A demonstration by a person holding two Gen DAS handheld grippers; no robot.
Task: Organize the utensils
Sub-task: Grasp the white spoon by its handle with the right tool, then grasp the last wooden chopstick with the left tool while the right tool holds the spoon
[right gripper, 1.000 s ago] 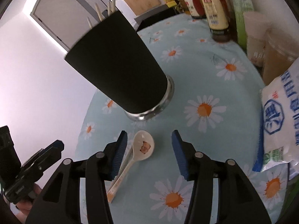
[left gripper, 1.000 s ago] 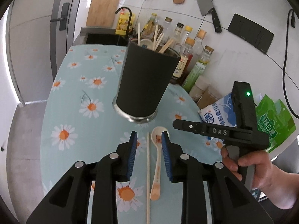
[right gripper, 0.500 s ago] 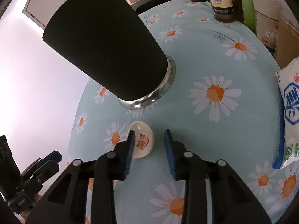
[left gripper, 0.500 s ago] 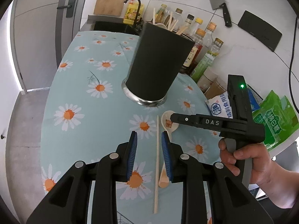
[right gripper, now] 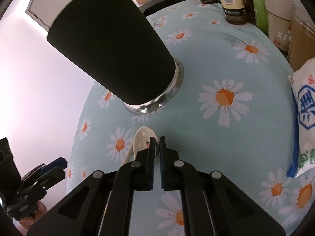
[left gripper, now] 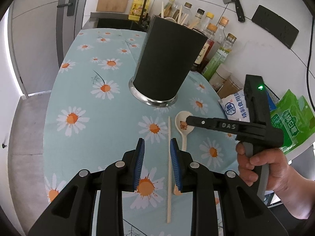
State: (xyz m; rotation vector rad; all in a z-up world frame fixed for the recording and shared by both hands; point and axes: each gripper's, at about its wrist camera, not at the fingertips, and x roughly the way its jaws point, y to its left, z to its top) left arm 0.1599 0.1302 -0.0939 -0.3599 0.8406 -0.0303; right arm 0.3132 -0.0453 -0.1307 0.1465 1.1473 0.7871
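Note:
A black utensil holder [left gripper: 167,59] with chopsticks in it stands on the daisy tablecloth; it also shows in the right wrist view [right gripper: 118,51]. A cream ceramic spoon [left gripper: 182,125] and a single wooden chopstick [left gripper: 169,157] lie in front of it. My right gripper [right gripper: 157,139] is shut on the rim of the spoon's bowl [right gripper: 142,139]; in the left wrist view it [left gripper: 192,121] reaches in from the right. My left gripper [left gripper: 157,147] is open and empty above the cloth, its right finger beside the chopstick.
Sauce bottles [left gripper: 214,45] and jars stand behind the holder. A white salt bag [left gripper: 235,106] and a green packet [left gripper: 291,123] lie at the right table edge. A sink [left gripper: 118,19] lies at the back, with a cutting board and a cleaver on the wall behind.
My right gripper moved down onto the spoon's bowl and closed from wide open to shut on its rim. My left gripper drew back from the holder and stayed open.

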